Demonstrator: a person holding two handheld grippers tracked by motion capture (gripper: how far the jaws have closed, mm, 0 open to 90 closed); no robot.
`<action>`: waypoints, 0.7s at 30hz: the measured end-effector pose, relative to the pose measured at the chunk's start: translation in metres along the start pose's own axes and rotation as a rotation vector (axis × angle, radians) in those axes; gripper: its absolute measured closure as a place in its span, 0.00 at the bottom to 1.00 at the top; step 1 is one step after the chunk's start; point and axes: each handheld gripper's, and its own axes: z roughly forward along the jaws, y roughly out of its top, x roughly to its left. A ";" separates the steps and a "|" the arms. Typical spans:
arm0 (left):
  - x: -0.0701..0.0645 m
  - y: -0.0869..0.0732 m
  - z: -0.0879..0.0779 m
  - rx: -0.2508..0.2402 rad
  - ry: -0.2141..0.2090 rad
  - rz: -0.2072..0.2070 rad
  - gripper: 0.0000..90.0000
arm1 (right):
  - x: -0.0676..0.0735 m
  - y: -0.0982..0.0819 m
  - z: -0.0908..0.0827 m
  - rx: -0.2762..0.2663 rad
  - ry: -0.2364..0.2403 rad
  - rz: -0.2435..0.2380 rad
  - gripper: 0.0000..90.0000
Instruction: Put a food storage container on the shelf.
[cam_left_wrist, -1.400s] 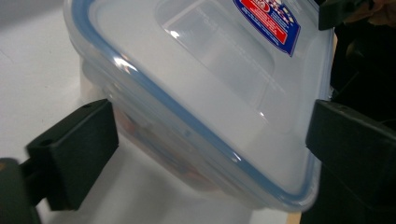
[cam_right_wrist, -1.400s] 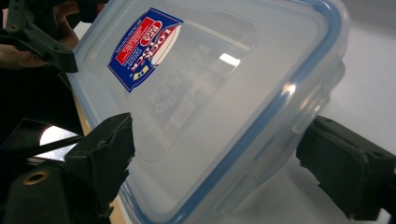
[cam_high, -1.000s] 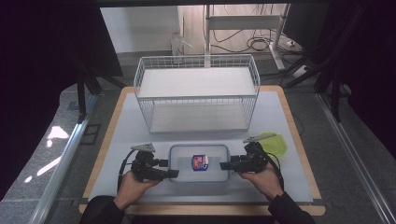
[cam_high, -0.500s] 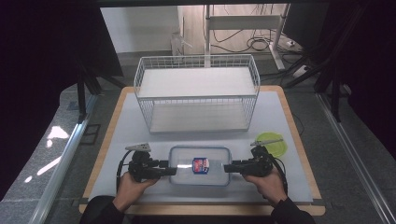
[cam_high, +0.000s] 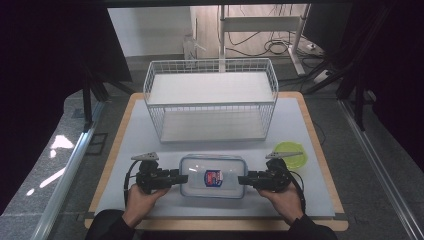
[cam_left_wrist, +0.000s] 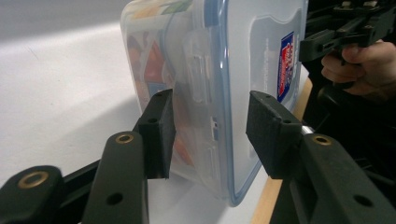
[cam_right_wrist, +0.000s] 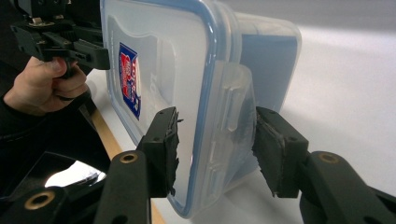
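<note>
At the surface's near edge, we clamp both hand-held grippers, left (cam_high: 181, 178) and right (cam_high: 243, 180), onto the lidded container's (cam_high: 212, 176) ends; a level, matched lift seems next.

From the high view I get a bright white table mat (cam_high: 310, 130) ringed by near-black surroundings, with a patch of glare on the floor off the table's left edge. My gripper views are sharper up close: the clear container (cam_left_wrist: 210, 70) shows soft reflections, a faint shadow lies beneath it, and the mat washes out pale toward the far edge.
</note>
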 end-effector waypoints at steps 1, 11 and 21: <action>-0.002 0.002 0.000 0.002 0.016 0.014 0.59 | 0.002 0.002 0.000 -0.002 -0.010 -0.019 0.57; -0.013 0.022 -0.012 -0.037 0.063 0.088 0.59 | 0.006 0.022 -0.006 -0.037 -0.008 -0.069 0.56; -0.017 0.045 -0.027 -0.080 0.083 0.113 0.59 | 0.016 0.052 -0.012 -0.075 -0.014 -0.133 0.56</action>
